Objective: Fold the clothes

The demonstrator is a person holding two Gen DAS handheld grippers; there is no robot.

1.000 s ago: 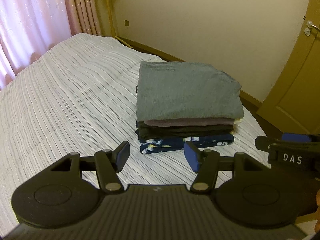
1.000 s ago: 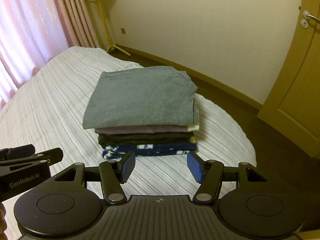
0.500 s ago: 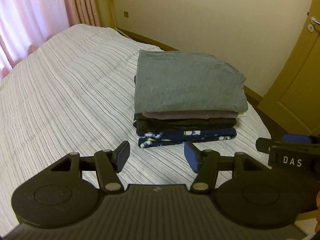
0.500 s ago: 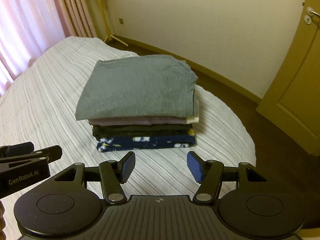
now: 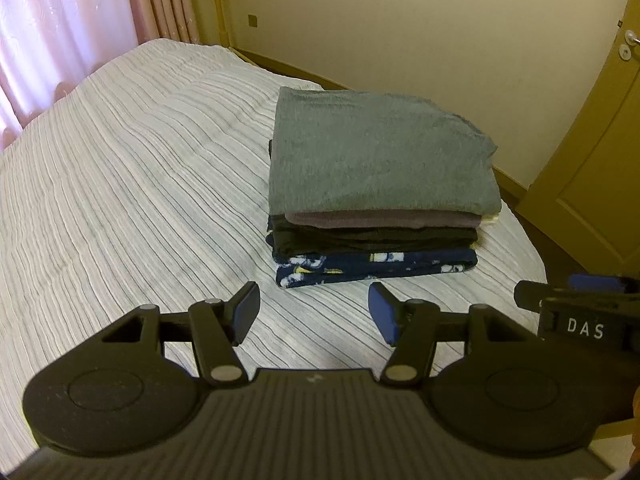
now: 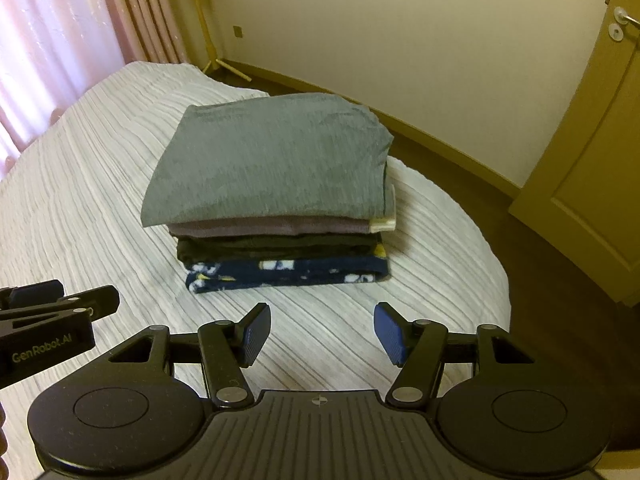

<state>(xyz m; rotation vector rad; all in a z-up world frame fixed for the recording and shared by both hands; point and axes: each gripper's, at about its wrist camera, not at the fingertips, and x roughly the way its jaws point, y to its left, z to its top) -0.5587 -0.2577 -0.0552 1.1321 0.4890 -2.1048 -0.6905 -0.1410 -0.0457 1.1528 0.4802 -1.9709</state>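
A stack of folded clothes [image 5: 380, 168] [image 6: 272, 168] sits on the striped white bed [image 5: 120, 184] [image 6: 80, 200]. A grey garment lies on top, with mauve, black and navy patterned pieces [image 5: 376, 266] [image 6: 288, 274] under it. My left gripper [image 5: 314, 314] hangs open just in front of the stack, nothing between its blue pads. My right gripper [image 6: 322, 330] is open too, a little short of the stack's front edge and holding nothing. Each gripper shows at the edge of the other's view.
The bed's rounded corner drops off to the dark floor [image 6: 540, 264] on the right. A yellow-brown door [image 5: 600, 160] [image 6: 592, 160] stands at the right, a cream wall behind. Pink curtains [image 5: 72, 20] [image 6: 60, 32] hang at the left. Bare bedspread lies left of the stack.
Both views have tilted down and drawn slightly back, so the stack sits a bit higher and farther from the fingers. Both grippers stay open and the stack has not moved.
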